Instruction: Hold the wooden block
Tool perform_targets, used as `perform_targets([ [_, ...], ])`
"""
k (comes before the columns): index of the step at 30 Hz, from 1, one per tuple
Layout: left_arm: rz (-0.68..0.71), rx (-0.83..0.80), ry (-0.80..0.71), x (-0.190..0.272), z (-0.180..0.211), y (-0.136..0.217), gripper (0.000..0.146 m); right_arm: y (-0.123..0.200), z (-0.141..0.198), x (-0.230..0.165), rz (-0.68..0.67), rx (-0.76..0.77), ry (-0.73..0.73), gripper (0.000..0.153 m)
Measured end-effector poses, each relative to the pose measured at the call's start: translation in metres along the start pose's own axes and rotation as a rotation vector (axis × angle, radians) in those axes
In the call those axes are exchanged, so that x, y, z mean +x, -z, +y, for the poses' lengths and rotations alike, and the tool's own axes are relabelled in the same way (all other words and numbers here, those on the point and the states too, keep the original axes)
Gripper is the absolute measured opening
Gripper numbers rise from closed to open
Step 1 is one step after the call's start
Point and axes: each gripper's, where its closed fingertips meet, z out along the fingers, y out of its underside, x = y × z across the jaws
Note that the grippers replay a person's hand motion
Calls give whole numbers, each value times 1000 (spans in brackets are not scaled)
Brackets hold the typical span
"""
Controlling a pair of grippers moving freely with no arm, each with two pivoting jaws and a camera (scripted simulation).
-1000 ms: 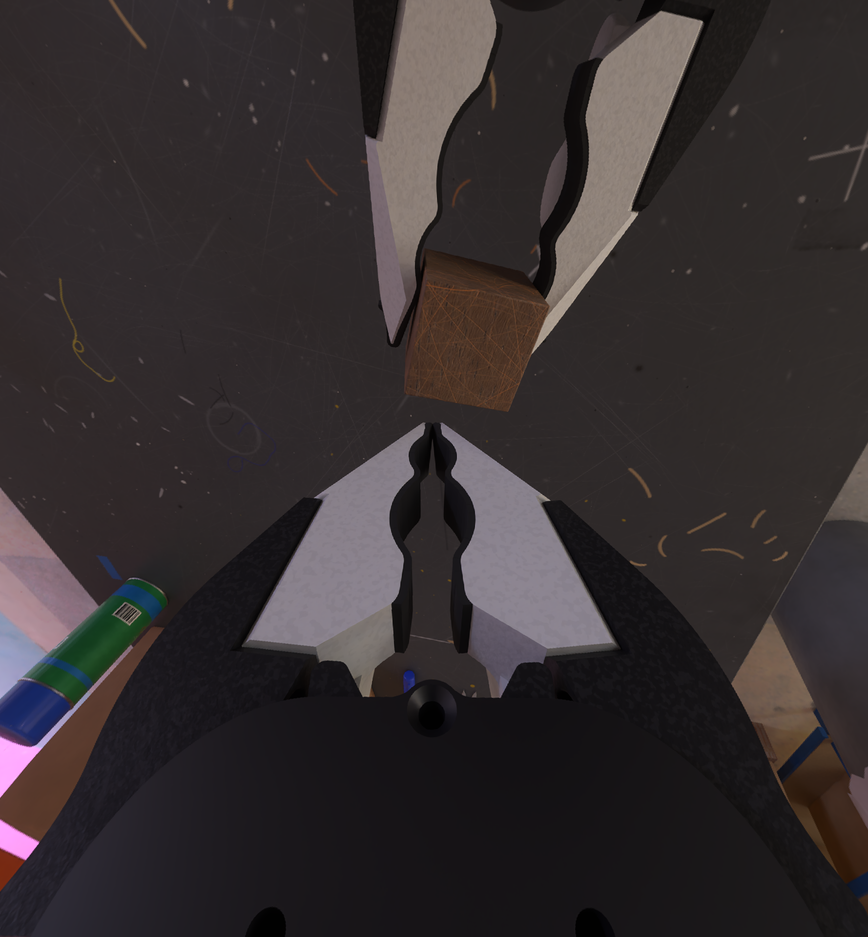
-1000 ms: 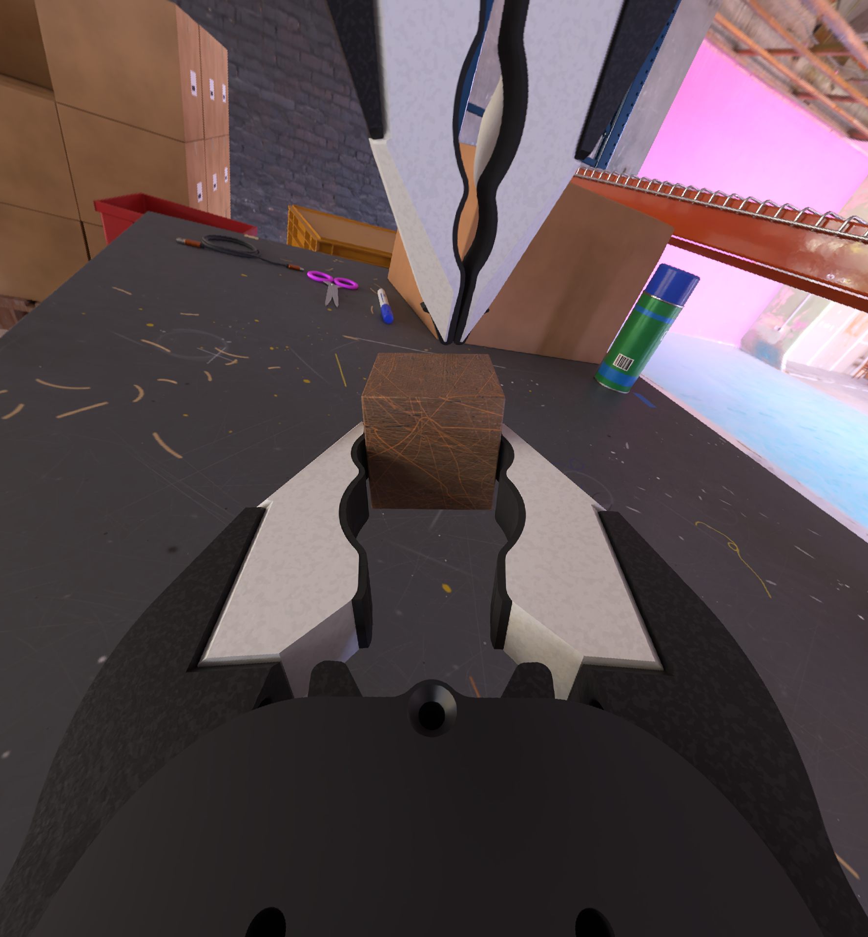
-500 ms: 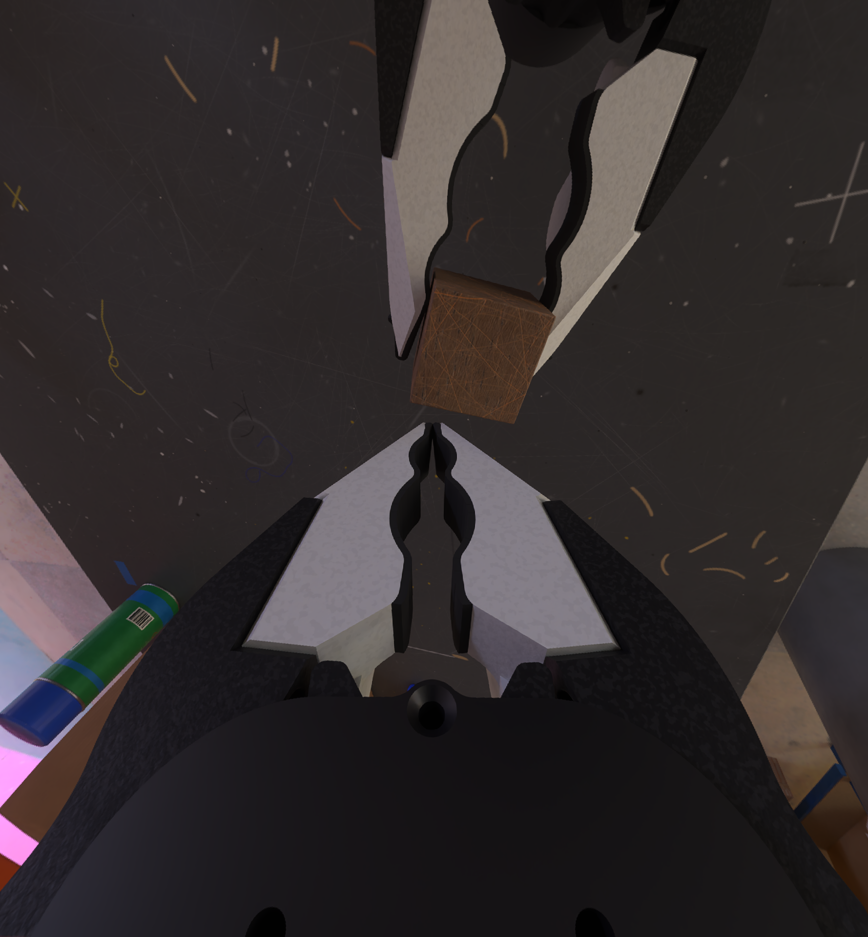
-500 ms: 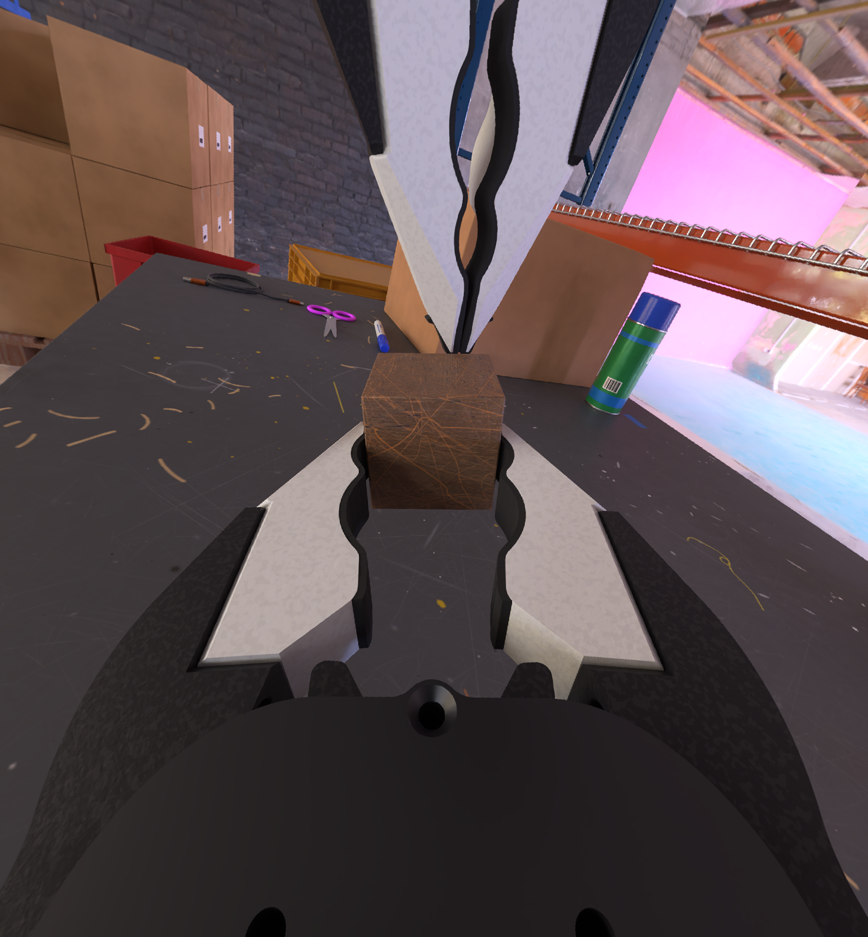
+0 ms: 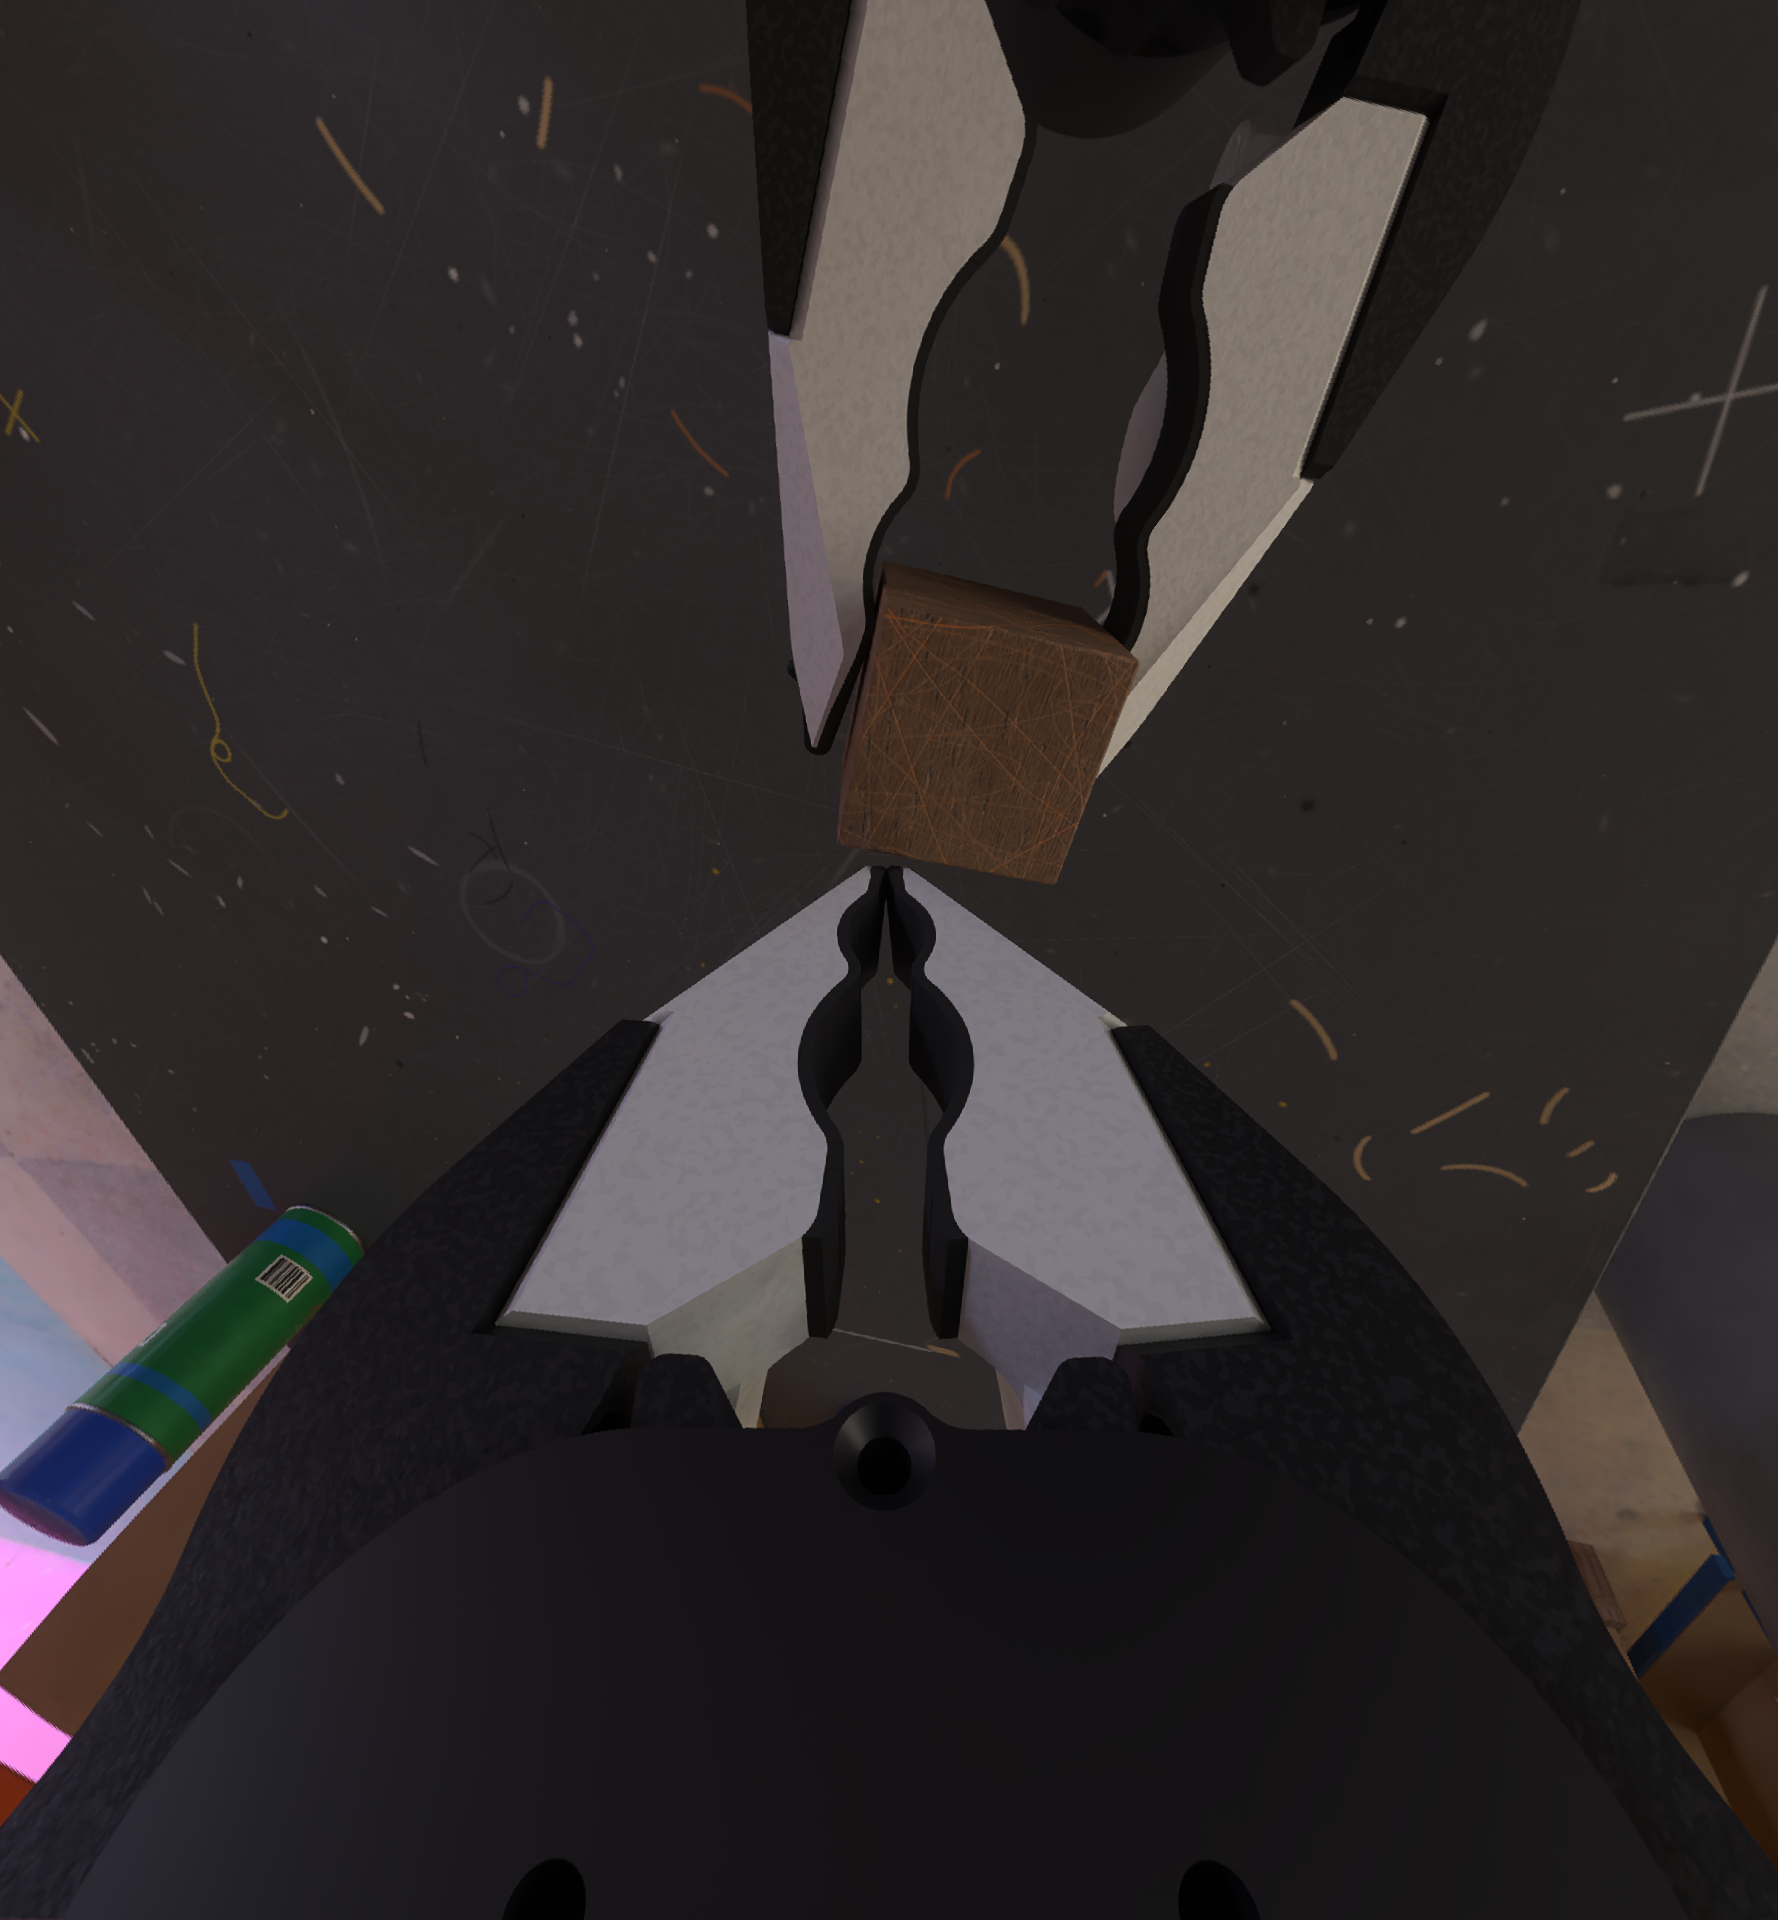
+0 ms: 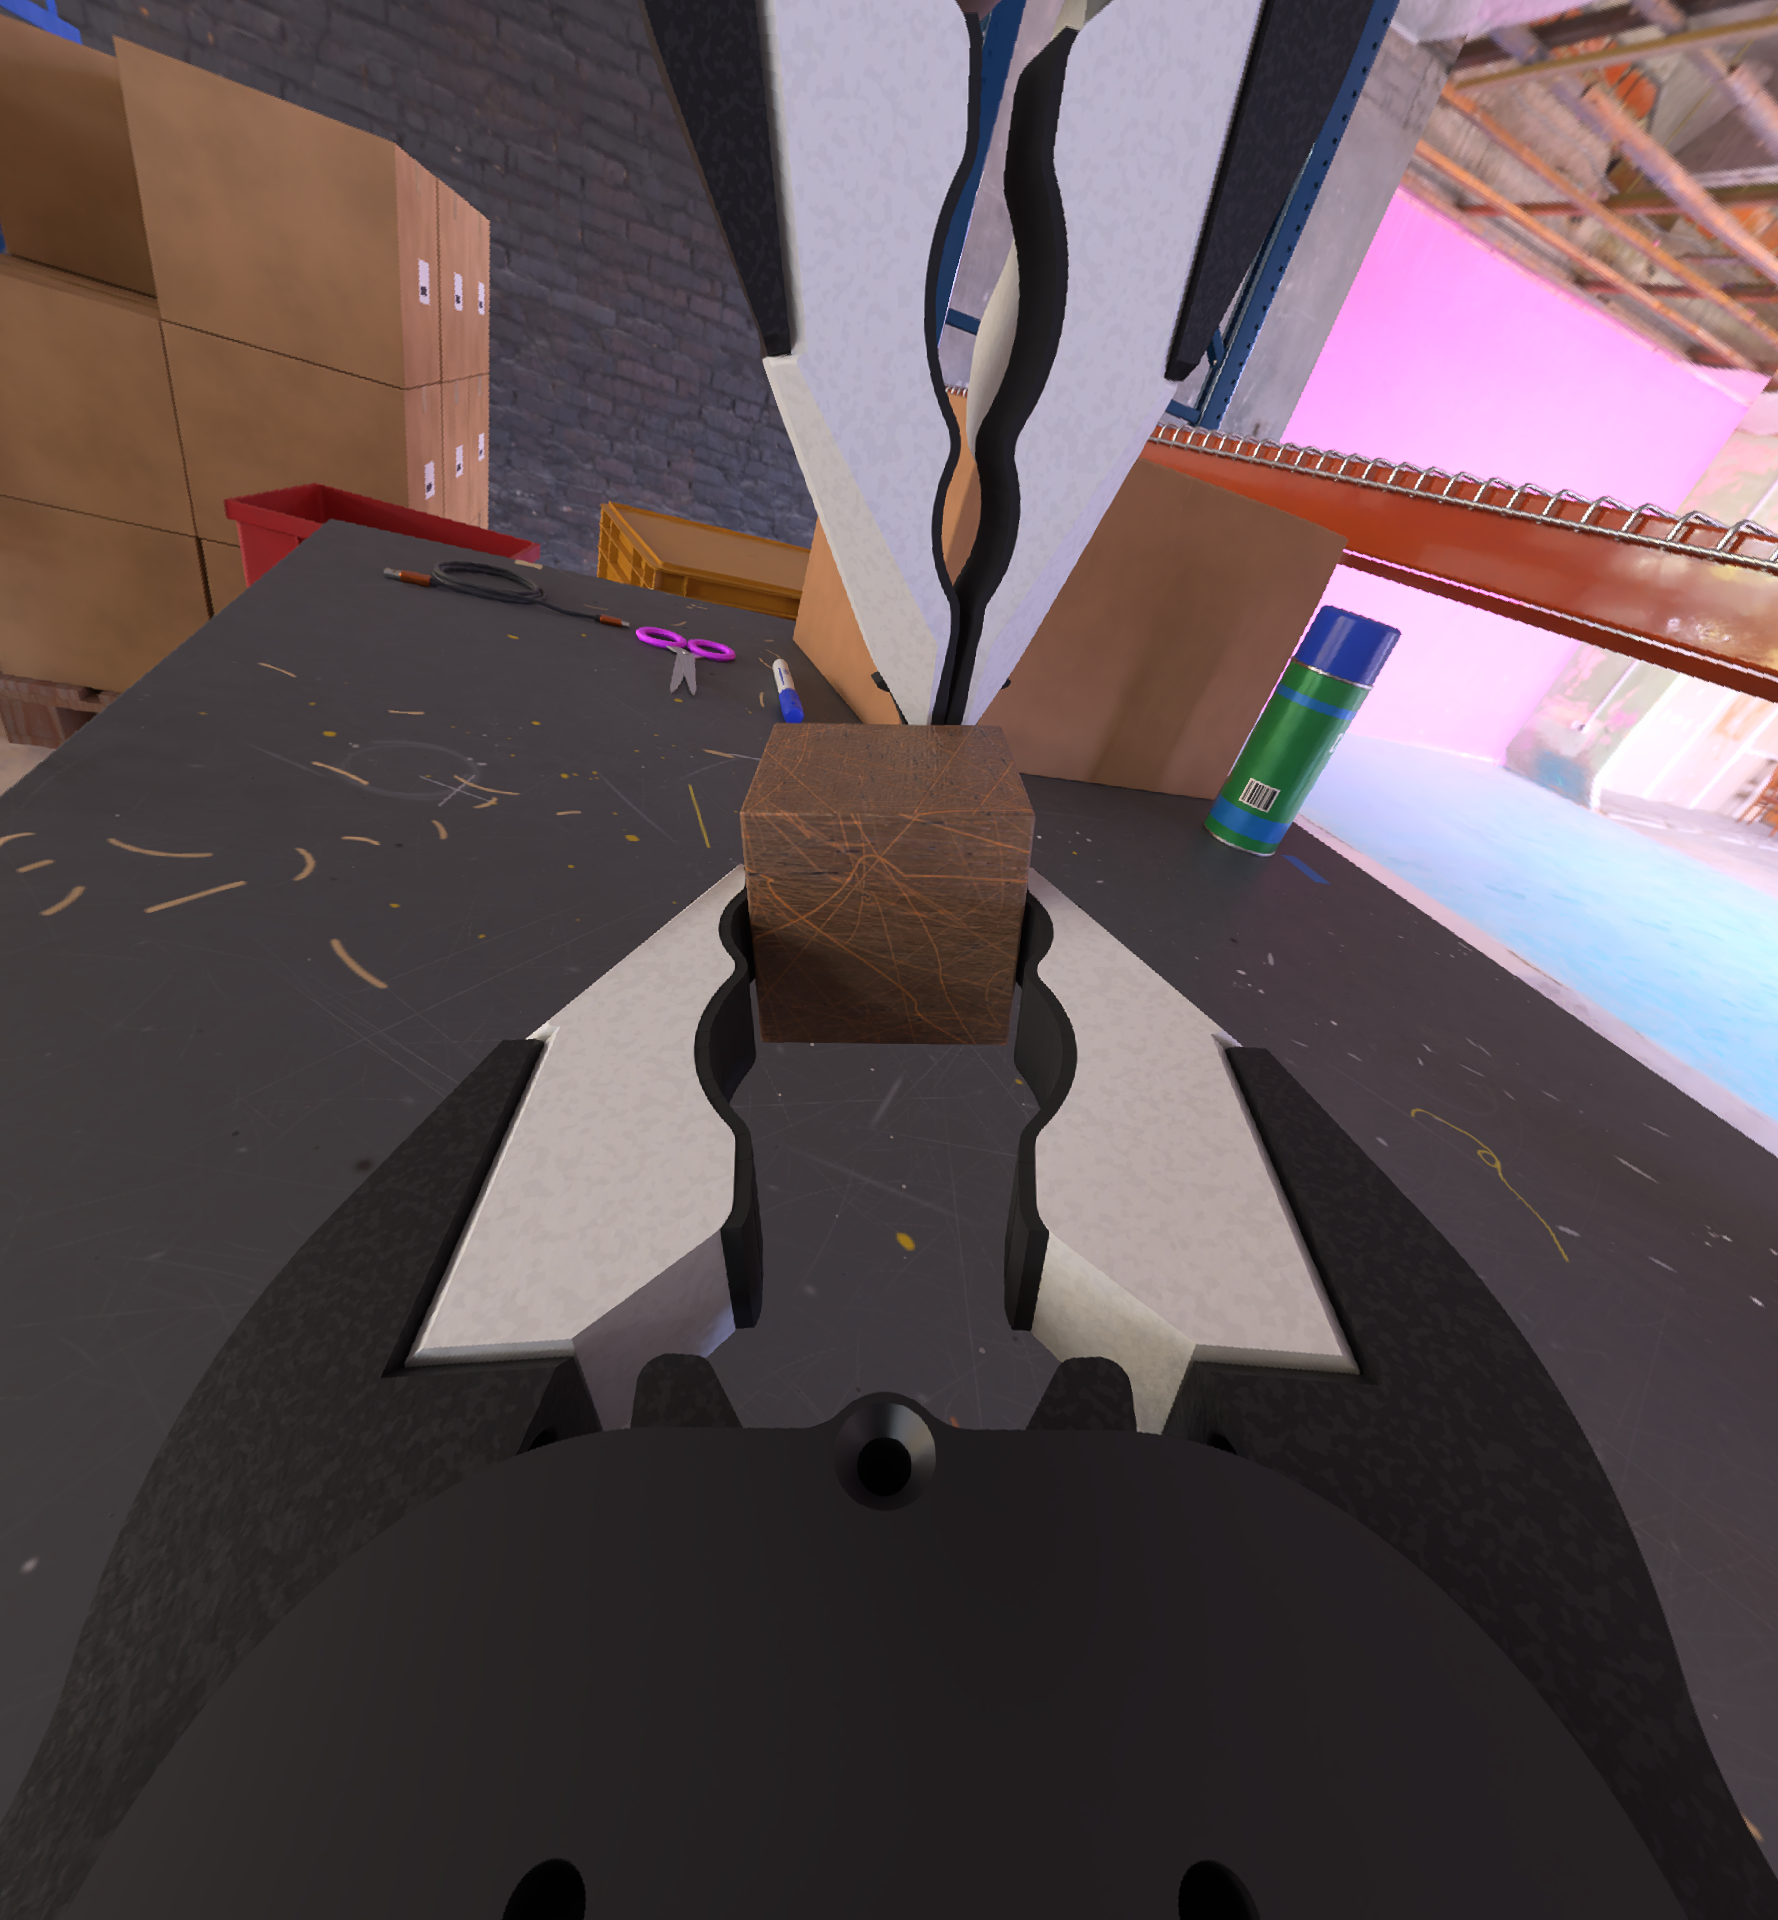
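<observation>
The wooden block (image 6: 883, 883) was up in the air above the dark table (image 6: 241, 1039), pinched between the two fingertips of the right hand-held gripper (image 6: 883, 935), whose pads pressed its left and right faces near the tips, leaving the rest of the jaw gap behind it unfilled. It looked close to a cube, so it had no real long axis to speak of; in the right wrist view one flat face was turned squarely back toward the camera and its top face lay roughly level. The left hand-held gripper (image 5: 883, 878) came at the block from the opposite side, its fingers clenched together on nothing, with the closed tips just beside the block's near lower corner and, as far as the left wrist view showed, barely apart from it or touching. In that view the block (image 5: 978, 727) lay straight ahead of the left tips and slightly to the right. My judgement is that the hold was already made by the right gripper alone, and that the left would have to spread its fingers before it could help. Farther off on the table stood a green and blue spray can (image 6: 1300, 727), pink-handled scissors (image 6: 684, 649) and a coiled cable (image 6: 490, 582).
</observation>
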Motion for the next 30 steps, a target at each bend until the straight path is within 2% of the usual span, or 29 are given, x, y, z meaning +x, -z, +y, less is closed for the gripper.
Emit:
perform_targets([
  [15, -17, -48, -18, 0, 2, 3, 0, 3, -5, 2, 15, 31, 11, 48],
  [30, -129, -40, -86, -6, -16, 31, 0, 19, -32, 12, 124, 192, 97, 48],
])
